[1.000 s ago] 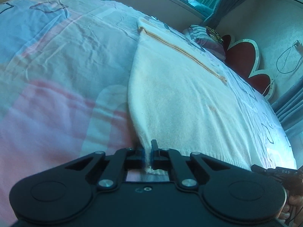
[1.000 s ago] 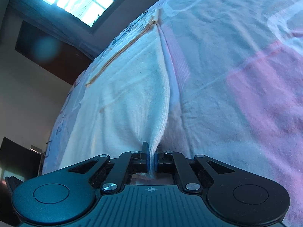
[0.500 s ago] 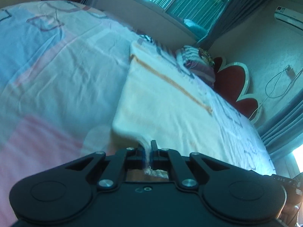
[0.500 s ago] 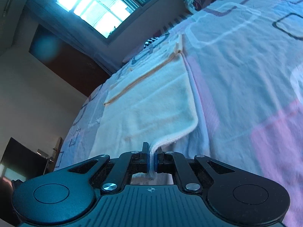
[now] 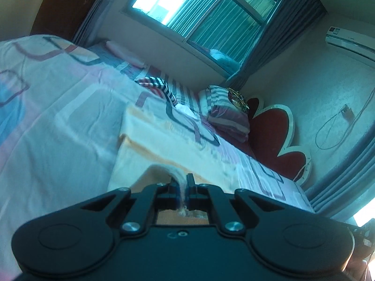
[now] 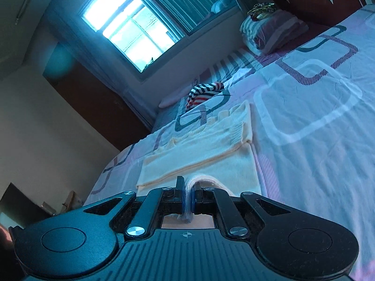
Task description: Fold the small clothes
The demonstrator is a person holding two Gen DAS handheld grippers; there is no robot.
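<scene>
The left gripper [image 5: 182, 187] has its fingers closed tight on one near corner of the cream garment [image 5: 150, 149]; a strip of fabric passes up between the pads and arches away toward 12 o'clock. The right gripper [image 6: 187, 194] is likewise clamped on the other near corner of the same cream garment [image 6: 199, 149], with a bunched ridge of fabric visible between its blue pads [image 6: 192, 201].

The garment lies on the bed [image 5: 58, 121], directly ahead of both grippers. Its near edge is raised off the bedsheet at the two held corners, while the far portion rests flat. An orange-tan seam line [image 6: 187, 164] runs across the cloth from side to side. The far edge in the right wrist view is scalloped.

Beyond the garment, at 12 o'clock in the left wrist view, a striped red, white and dark item [image 5: 159, 86] lies on the sheet, apart from the garment. A striped pillow [image 5: 225, 114] sits at 1 o'clock against the red flower-shaped headboard [image 5: 274, 131]. A window [image 5: 199, 11] with curtains fills the far wall. An air conditioner [image 5: 349, 39] is mounted at 2 o'clock.
</scene>
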